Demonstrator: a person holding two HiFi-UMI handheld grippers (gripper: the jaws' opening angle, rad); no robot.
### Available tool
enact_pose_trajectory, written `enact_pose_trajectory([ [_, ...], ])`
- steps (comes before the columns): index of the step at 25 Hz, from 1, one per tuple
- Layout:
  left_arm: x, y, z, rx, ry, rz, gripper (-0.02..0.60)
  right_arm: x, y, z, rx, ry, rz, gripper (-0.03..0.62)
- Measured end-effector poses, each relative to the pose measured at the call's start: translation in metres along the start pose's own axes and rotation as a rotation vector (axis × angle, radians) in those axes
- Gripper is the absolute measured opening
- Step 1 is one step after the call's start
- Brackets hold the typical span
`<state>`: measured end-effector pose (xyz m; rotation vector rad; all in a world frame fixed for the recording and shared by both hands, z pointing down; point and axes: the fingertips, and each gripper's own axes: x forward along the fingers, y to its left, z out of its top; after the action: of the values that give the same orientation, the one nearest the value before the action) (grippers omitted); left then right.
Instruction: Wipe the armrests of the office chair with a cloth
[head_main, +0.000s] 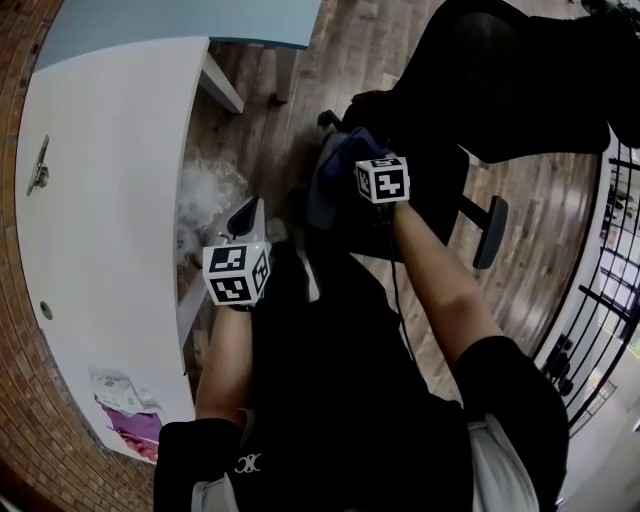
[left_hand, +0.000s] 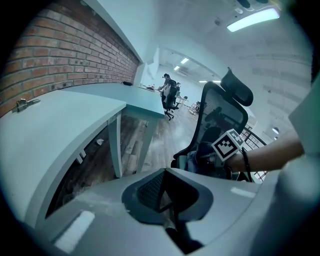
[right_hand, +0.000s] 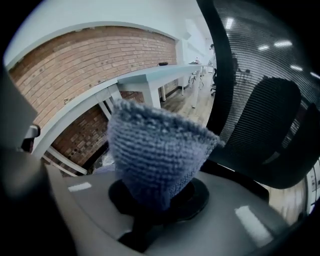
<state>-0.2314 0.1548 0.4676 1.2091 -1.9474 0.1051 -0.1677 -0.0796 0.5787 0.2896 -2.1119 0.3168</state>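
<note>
The blue knitted cloth (right_hand: 155, 150) is clamped between the fingers of the right gripper (right_hand: 157, 197). It is bunched where it is gripped and fans out wide beyond the fingertips, so that the tips themselves are hidden. Just past the cloth and to the right of these fingers, the black mesh back of the office chair (right_hand: 270, 125) is seen close by. In the head view the cloth is held at the near edge of the chair. Whether it is pressed against an armrest cannot be told. One armrest (head_main: 491, 230) is seen well off to the right of the fingers, clear of the cloth.

The fingers of the left gripper (left_hand: 167, 197) are brought together with nothing between them. The chair is seen ahead of them and to their right. A white desk (left_hand: 75, 115) and a brick wall (left_hand: 65, 55) are seen to their left.
</note>
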Motion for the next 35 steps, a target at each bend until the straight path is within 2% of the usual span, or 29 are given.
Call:
enact_pose_trajectory([
  [9, 0.005, 0.000, -0.009, -0.025, -0.006, 0.003, 0.006, 0.019, -0.010, 0.028, -0.018, 0.017, -0.031, 0.060],
  [15, -0.002, 0.003, -0.017, -0.040, -0.016, 0.008, 0.006, 0.033, -0.003, 0.043, -0.063, 0.064, -0.033, 0.060],
  [20, -0.014, 0.014, -0.024, -0.058, -0.028, 0.027, 0.006, 0.042, 0.022, 0.052, -0.154, 0.096, -0.024, 0.060],
  [25, -0.026, 0.021, -0.030, -0.075, -0.046, 0.032, 0.006, 0.042, 0.048, 0.053, -0.184, 0.097, -0.032, 0.060],
  [35, -0.042, 0.027, -0.038, -0.085, -0.067, 0.025, 0.006, 0.030, 0.100, 0.019, -0.218, 0.144, 0.067, 0.060],
])
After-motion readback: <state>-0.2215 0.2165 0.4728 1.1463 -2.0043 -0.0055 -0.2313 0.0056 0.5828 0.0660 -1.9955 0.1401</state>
